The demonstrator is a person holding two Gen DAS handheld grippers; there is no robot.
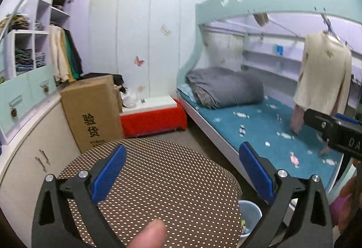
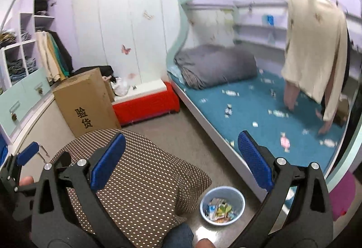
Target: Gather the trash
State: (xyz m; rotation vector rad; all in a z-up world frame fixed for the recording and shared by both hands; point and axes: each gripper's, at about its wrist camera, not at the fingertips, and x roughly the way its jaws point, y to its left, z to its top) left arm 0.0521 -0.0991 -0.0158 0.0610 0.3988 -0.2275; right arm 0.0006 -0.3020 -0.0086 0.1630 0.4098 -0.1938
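Note:
Several small wrappers lie scattered on the teal bed cover, among them a pink candy wrapper near the front edge and a dark-and-white wrapper. In the left wrist view the same pink wrapper shows on the bed. A light blue trash bin holding wrappers stands on the floor by the bed; only part of the bin shows in the left wrist view. My left gripper is open and holds nothing, above a dotted brown stool. My right gripper is open and holds nothing, over the floor.
A cardboard box and a red-and-white chest stand by the white wardrobe. A folded grey quilt lies at the bed's head. A cream garment hangs over the bed. Shelves and drawers line the left wall.

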